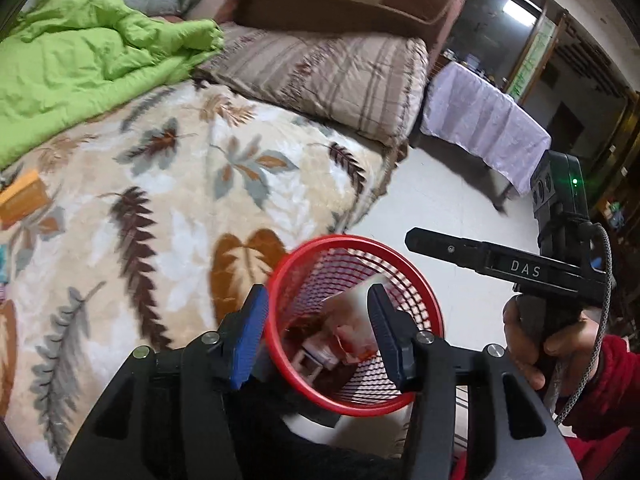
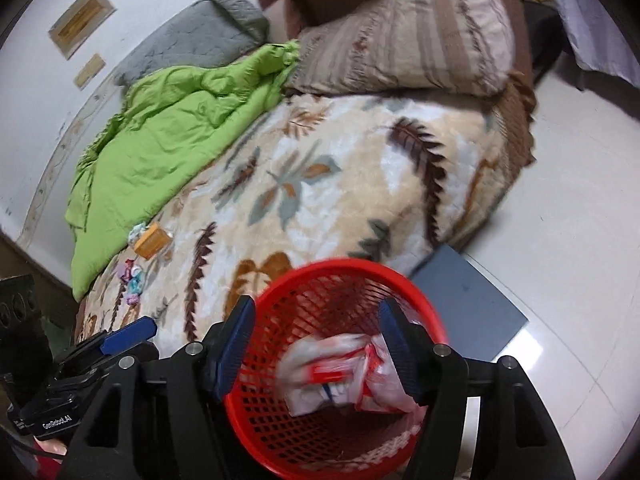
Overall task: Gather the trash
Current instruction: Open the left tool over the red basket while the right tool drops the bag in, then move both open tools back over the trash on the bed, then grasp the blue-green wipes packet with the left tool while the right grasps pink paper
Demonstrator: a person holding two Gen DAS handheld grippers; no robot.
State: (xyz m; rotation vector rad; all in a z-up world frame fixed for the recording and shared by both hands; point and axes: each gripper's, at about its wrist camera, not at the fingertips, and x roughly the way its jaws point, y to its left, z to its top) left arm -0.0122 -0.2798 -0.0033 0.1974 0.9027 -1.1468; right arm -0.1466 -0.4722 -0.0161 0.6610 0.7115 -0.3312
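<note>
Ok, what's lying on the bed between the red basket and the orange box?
Only bare leaf-print blanket between the red basket and the orange box, seen in the right wrist view.

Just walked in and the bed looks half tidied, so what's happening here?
A person is collecting trash off the bed with a handheld claw in each hand. Both the left claw and right claw hang open over the red mesh bin, nothing pinched. White and red wrappers are in the bin. An orange box and small colourful wrappers lie on the leaf-print blanket.
</note>
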